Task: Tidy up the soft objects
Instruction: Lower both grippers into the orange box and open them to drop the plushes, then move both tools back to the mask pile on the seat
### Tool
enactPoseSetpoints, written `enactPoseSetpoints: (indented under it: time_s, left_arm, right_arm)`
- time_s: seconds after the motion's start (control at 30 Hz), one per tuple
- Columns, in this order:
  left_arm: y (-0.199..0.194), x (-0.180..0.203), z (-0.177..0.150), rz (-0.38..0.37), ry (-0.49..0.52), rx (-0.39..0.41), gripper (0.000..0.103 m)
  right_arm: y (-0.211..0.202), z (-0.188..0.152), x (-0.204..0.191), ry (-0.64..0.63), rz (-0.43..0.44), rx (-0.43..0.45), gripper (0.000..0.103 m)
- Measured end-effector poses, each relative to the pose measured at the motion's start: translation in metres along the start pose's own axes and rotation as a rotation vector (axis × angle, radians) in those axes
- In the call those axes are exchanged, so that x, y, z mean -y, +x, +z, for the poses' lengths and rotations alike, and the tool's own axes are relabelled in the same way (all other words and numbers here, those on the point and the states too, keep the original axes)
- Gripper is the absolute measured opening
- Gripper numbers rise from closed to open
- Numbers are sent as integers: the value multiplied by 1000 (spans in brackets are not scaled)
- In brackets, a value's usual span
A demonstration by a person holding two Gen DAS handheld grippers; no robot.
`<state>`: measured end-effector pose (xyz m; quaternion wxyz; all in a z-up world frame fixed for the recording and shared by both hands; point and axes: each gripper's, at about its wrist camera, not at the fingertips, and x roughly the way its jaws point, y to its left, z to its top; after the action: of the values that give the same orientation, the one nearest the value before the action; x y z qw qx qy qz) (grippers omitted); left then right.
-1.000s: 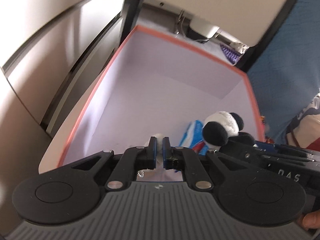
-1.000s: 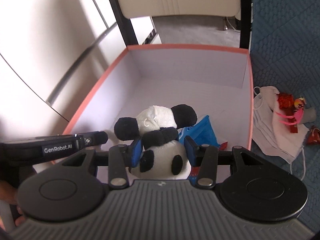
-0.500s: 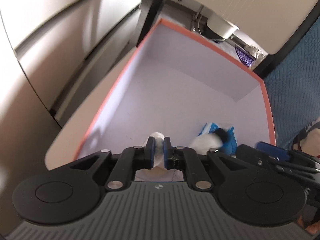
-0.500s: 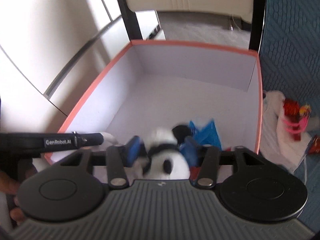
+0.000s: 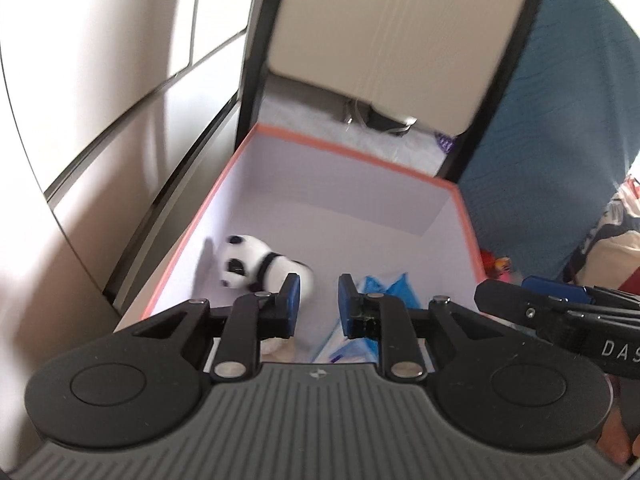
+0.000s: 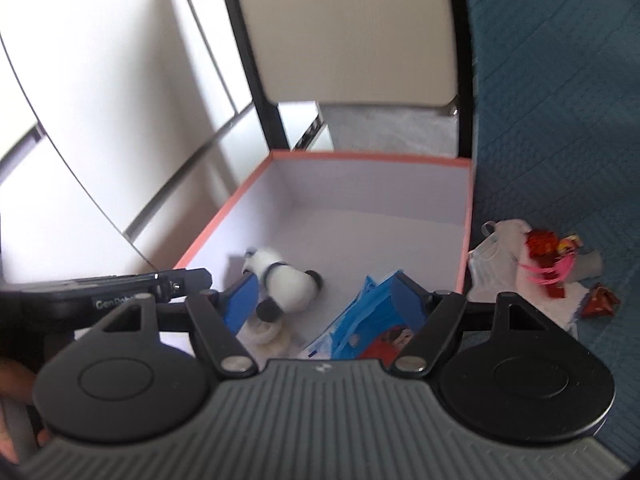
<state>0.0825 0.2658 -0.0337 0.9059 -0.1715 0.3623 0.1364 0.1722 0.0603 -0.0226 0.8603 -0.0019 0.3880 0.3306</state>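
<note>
A panda plush (image 5: 256, 266) lies on the floor of the orange-rimmed white box (image 5: 352, 158), near its left wall; it also shows in the right wrist view (image 6: 286, 280). A small white soft item (image 6: 266, 334) lies below it. A blue packet (image 6: 368, 320) lies beside them in the box (image 6: 368, 156). My left gripper (image 5: 316, 300) is open and empty above the box. My right gripper (image 6: 324, 300) is open wide and empty above the box.
A white cloth (image 6: 504, 264) with red and pink soft items (image 6: 552, 252) lies on the blue quilted surface (image 6: 560, 120) right of the box. A black-framed chair (image 6: 348, 32) stands behind the box. White cabinet doors (image 6: 100, 100) stand on the left.
My right gripper opened and let go of the panda, which dropped into the box. My left gripper opened and released the small white item. Both grippers rose.
</note>
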Motion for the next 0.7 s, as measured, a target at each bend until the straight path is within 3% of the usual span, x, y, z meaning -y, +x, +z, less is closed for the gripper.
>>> enactPoseSetpoints:
  time_s: [0.4,0.7]
  left_arm:
    - [-33,65,-32,-90,76,90,24]
    - [-33,104,-62,-150,112,106,24]
  right_arm:
    - [-76,-19,26,26,-95,198,75]
    - [-103,-52,58,45,-168,234,75]
